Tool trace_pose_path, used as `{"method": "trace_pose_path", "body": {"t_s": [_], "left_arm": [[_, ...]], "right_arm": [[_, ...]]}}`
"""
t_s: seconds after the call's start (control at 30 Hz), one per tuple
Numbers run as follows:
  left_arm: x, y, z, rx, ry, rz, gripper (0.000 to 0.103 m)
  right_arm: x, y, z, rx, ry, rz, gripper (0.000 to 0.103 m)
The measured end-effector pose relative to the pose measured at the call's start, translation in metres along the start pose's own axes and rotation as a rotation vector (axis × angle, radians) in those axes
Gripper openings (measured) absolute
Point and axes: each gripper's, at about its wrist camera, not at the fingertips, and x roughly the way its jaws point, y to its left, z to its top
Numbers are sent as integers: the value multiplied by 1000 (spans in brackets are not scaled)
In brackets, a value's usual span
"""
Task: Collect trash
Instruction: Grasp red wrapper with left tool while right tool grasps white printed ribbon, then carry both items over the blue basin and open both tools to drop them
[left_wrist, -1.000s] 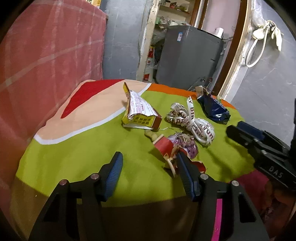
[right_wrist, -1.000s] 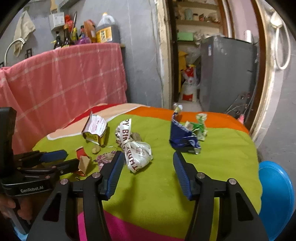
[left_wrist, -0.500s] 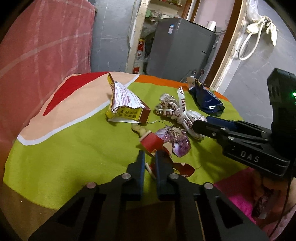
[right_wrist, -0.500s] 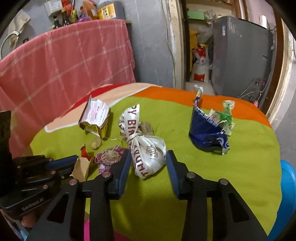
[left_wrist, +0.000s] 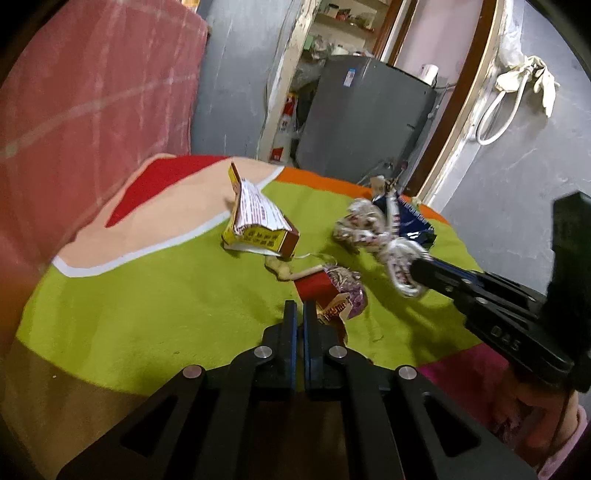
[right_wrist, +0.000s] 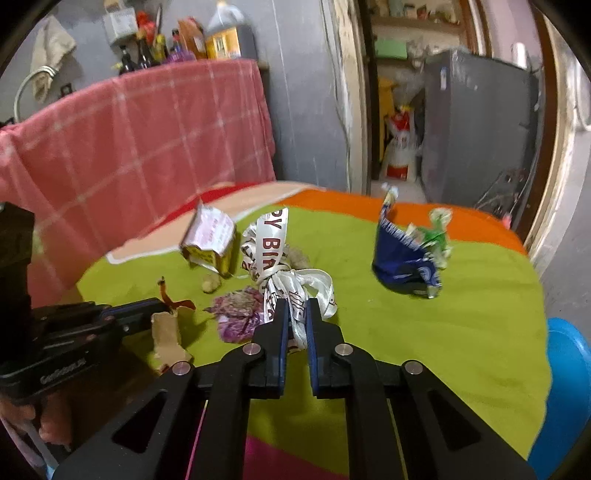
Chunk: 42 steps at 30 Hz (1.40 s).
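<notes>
Trash lies on a green, orange and red cloth-covered table (left_wrist: 147, 295). My left gripper (left_wrist: 300, 314) is shut on a torn red and brown card scrap (left_wrist: 334, 306), which also shows in the right wrist view (right_wrist: 166, 328). My right gripper (right_wrist: 295, 314) is shut on a white birthday ribbon (right_wrist: 273, 254) that also shows in the left wrist view (left_wrist: 373, 236). A torn yellow carton (left_wrist: 258, 221), a purple wrapper (right_wrist: 236, 314), a small ginger-like piece (left_wrist: 280, 267) and a blue packet (right_wrist: 402, 258) with a green wrapper (right_wrist: 437, 232) lie on the cloth.
A pink checked cloth (right_wrist: 129, 147) covers a counter at the left with bottles on top. A grey appliance (left_wrist: 362, 122) stands behind the table in a doorway. A blue bin (right_wrist: 565, 387) sits beside the table's right edge.
Both grippers went from open to shut. The left closed on the red card scrap, the right moved forward and closed on the ribbon.
</notes>
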Motion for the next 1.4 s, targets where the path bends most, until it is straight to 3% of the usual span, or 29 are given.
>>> {"method": "trace_pose_path", "body": {"t_s": [0.43,0.67,0.87,1.03,1.23,1.4], "left_arm": [[-39,-32,3,31,-145,-7,1],[-54,-65,18,46,-233,-91,1],[-64,-115,33,92,-342,-168,1],[-60,-165,43,139,-388,-243,1],[-38,-228,50,215,-381,-327,1],[-12,-270,48,255,-354,-355,1]], "right_arm": [[-73,-1,-9,5,-200,-54,7],[-121,-9,-14,39,-361,-138,7],[-168,-27,-18,70,-509,-259,7],[-204,-55,-25,97,-585,-371,7],[-232,-100,-41,157,-619,-477,7],[-247,-139,-58,216,-616,-524,7]]}}
